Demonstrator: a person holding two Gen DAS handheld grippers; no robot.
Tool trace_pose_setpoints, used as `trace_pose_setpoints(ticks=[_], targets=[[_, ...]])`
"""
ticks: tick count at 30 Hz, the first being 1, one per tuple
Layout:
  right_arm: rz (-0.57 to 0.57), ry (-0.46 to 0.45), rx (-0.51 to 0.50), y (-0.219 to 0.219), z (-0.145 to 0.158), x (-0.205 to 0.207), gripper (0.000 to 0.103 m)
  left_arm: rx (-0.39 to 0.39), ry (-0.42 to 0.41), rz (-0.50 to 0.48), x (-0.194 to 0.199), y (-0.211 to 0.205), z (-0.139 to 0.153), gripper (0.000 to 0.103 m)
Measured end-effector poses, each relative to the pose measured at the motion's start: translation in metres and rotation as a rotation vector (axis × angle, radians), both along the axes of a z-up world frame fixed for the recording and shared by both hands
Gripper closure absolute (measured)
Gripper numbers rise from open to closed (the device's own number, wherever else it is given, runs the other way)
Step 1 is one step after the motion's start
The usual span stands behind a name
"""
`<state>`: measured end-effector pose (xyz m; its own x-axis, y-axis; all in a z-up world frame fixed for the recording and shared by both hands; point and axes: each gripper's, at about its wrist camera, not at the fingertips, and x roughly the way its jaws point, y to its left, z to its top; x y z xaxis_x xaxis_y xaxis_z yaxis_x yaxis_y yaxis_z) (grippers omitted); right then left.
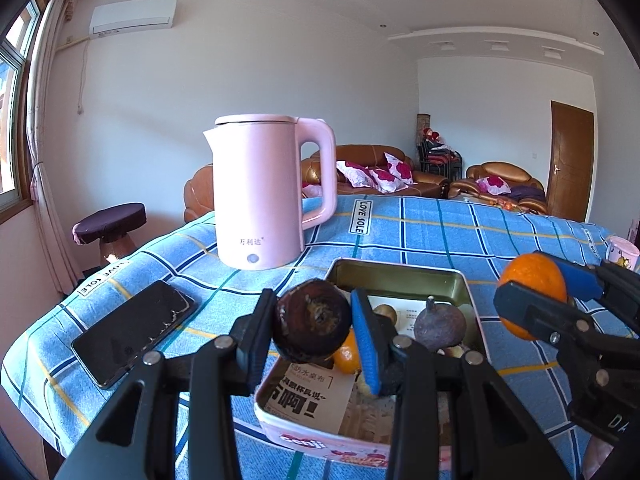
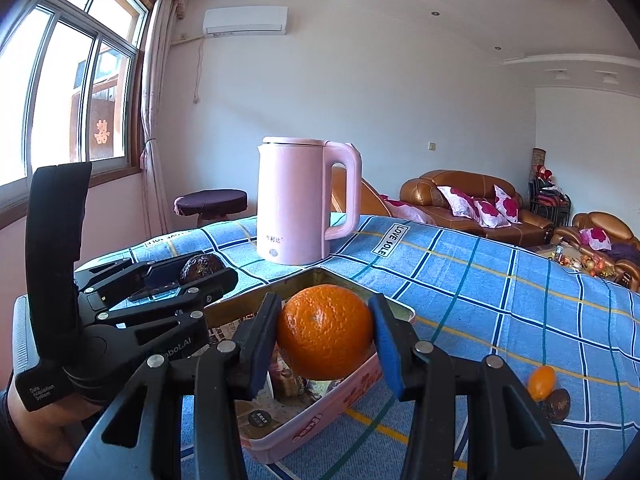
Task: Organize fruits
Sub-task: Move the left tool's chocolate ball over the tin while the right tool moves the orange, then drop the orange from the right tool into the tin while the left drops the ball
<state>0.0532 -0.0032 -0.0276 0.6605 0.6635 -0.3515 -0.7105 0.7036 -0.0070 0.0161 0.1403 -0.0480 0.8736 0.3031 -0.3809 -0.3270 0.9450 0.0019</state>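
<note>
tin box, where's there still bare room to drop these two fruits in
Inside the tin box, the far end toward the pink kettle is bare, and the near paper-lined corner is open. The middle is crowded: a purple fruit and a small orange sit there.

Left gripper (image 1: pixel 312 326) and right gripper (image 2: pixel 325 338) each clamped, held side by side.

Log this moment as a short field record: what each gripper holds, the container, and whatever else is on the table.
left gripper: shut on dark brown fruit, above the tin
right gripper: shut on orange, above the tin
tin: open, holds purple fruit, small orange fruit, printed paper
table: blue checked cloth
also on table: pink kettle, phone
</note>
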Motion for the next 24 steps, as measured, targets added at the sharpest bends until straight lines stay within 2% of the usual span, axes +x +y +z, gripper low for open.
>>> trace_pose_setpoints(ticks=[24], targets=[[0.039,0.075,-0.059,0.021,-0.019,0.005,0.055,-0.033,0.098,-0.019,0.008,0.012,-0.017,0.063]])
